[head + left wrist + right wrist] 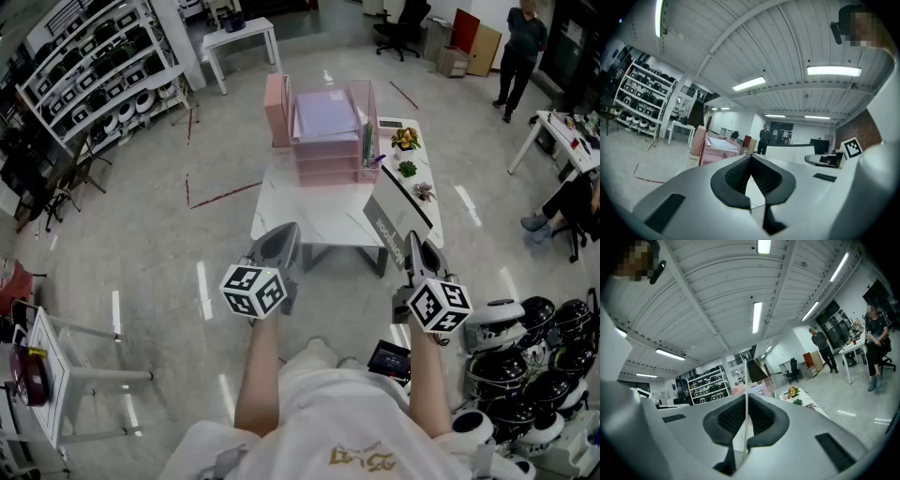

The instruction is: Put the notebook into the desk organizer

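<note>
The pink desk organizer [323, 141] stands at the far end of a white table [281, 211], with pale papers lying in its top tray. My right gripper [413, 246] is shut on the notebook [394, 217], a grey-white book with a dark edge, held tilted over the table's near right corner. In the right gripper view the notebook [746, 376] shows as a thin upright edge pinched between the pads of the right gripper [746, 399], with the organizer [765, 389] far ahead. My left gripper [284, 239] is shut and holds nothing, near the table's front edge. In its own view the left gripper [751, 159] faces the organizer [712, 147].
Three small potted plants [407, 169] line the table's right side. Shelves of helmets [94, 66] stand at the far left and more helmets [525, 356] lie at the lower right. A person [520, 47] stands at the back right; another sits at the right edge [562, 206].
</note>
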{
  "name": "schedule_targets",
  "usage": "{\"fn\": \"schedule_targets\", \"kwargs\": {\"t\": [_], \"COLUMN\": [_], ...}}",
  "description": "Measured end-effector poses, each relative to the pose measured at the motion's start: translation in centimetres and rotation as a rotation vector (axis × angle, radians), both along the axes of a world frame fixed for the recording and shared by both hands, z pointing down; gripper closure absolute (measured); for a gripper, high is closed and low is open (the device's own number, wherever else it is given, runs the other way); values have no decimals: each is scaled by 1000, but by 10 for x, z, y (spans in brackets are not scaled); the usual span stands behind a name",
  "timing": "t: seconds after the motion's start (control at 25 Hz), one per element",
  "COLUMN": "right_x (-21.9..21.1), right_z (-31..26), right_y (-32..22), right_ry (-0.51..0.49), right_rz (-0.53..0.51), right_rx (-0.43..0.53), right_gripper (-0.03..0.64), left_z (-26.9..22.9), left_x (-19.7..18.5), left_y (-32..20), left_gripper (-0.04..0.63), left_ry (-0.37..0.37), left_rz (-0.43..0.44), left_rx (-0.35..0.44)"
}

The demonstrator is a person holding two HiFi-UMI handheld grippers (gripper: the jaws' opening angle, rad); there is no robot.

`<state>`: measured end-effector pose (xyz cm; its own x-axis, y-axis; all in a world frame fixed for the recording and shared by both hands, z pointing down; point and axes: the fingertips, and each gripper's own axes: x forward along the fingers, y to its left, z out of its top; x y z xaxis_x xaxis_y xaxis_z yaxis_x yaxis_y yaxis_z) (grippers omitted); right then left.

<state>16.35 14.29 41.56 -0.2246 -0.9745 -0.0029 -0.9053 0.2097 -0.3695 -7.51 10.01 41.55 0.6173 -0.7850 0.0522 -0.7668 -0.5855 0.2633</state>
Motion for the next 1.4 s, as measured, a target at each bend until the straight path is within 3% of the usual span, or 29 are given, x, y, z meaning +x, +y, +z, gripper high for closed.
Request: {"fn": "schedule_targets", "kwargs": {"t": [0.88,1.16,1.4], "right_x": [14,22,26], "right_z": [1,2,4], "right_y": [2,-44,-118], "right_ry": [36,58,86], "right_rz": [59,79,80], "right_rx": [0,-4,-10], "right_gripper": [597,597,597], "left_z": [3,10,20], "left_x": [-1,0,6], "left_y": [7,-38,-113], "left_gripper": [580,580,580], "left_ry": [-8,5,24], "left_rz": [-3,-9,-11], "left_rx": [-17,-31,-41]}}
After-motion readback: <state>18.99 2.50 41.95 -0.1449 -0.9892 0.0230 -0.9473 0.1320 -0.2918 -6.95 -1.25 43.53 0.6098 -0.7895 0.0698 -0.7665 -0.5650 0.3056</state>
